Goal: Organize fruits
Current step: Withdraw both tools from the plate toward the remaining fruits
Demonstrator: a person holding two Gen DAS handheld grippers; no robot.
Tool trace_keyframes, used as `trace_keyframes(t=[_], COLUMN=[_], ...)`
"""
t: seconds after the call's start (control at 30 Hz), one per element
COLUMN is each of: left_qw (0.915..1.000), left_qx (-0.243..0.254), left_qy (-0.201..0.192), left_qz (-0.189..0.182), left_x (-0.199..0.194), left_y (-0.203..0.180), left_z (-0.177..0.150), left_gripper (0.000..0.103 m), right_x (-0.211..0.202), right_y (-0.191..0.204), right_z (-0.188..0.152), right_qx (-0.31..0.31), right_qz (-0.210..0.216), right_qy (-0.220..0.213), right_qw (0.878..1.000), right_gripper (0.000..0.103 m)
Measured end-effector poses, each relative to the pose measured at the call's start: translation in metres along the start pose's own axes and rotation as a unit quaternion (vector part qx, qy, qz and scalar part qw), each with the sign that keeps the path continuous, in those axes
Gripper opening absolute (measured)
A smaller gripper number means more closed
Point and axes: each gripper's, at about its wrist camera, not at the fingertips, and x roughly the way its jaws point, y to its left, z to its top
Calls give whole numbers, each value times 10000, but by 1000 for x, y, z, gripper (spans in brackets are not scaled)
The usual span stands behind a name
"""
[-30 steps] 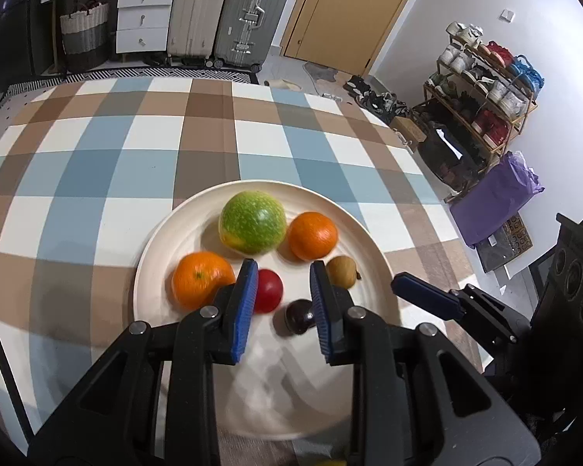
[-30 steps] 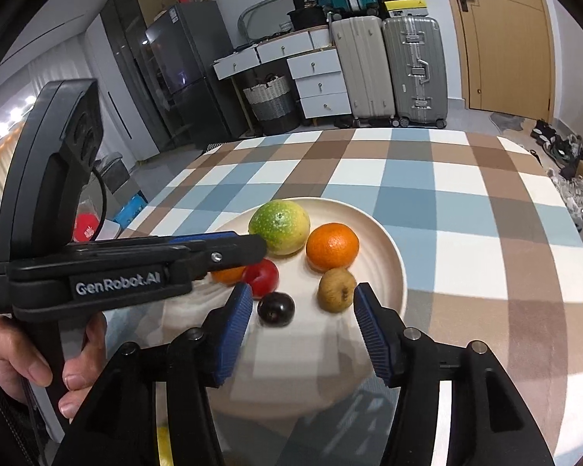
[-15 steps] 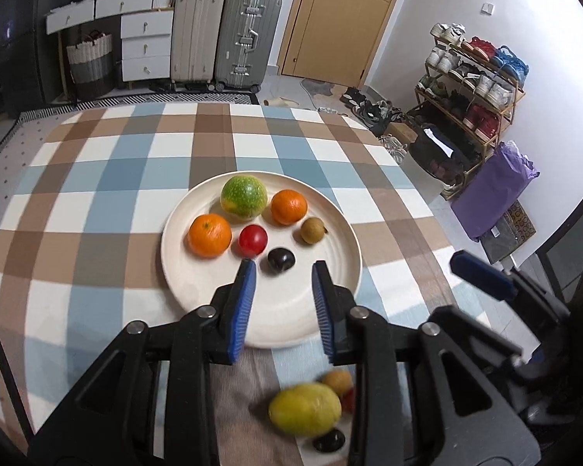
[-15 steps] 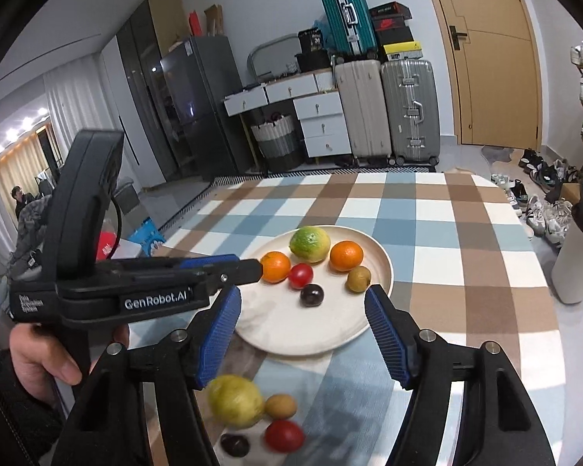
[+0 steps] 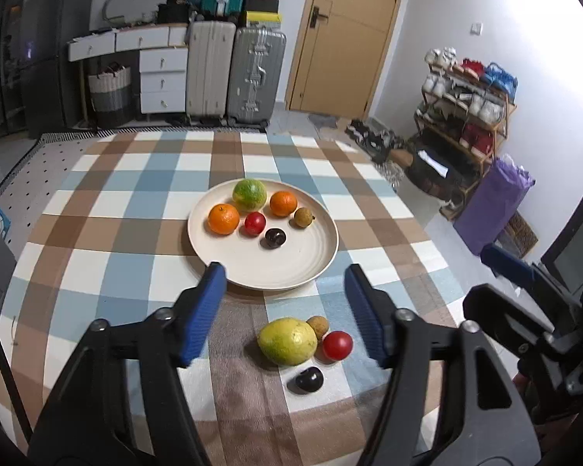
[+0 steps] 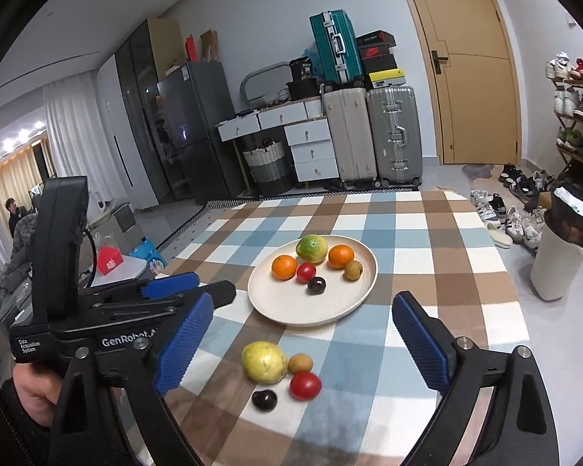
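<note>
Room: fridge at the left, drawers and suitcases along the back wall, door beside them, shoe rack at the right.
Surface: table under a checked cloth of blue, brown and white squares.
Left gripper: empty, jaws opening and about half spread; the loose fruit lies on the cloth below the gap, touched by neither blue pad.
Plate: cream, round, near the middle of the table, just beyond the left gripper's fingertips.
Fruit on the plate, left to right: orange, green citrus behind it, red fruit, dark plum, second orange, small brown fruit. All sit in the far half; the near half is bare.
Loose fruit on the cloth, left to right: yellow-green lemon, small brown fruit touching its far side, red fruit just beside both, dark plum nearest the table's edge.
Right gripper: empty, jaws opening and spread wide; the same loose cluster lies below the gap, clear of both pads.
Hand: seen from the right wrist view at lower left, gripping the left gripper's handle.
</note>
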Motion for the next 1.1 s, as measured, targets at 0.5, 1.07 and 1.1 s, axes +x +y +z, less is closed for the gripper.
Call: trace_keyframes(t=[0.5, 1.07, 1.1], left_qw=[9985, 9973, 9974], left_qx=[-121, -146, -139], left_qy=[-397, -391, -361], left_qz=[364, 601, 606], left_x=[-87, -120, -118], left_y=[2, 18, 18], left_z=[-41, -106, -111], left_gripper=[92, 102, 102], right_x=[-69, -89, -88], right_y=[24, 37, 38], right_z=[-35, -82, -85], right_qx=[-203, -178, -188], right_qz=[-104, 46, 33], right_qy=[-195, -46, -40], right_qw=[9995, 9998, 9998], right_gripper=[101, 102, 102])
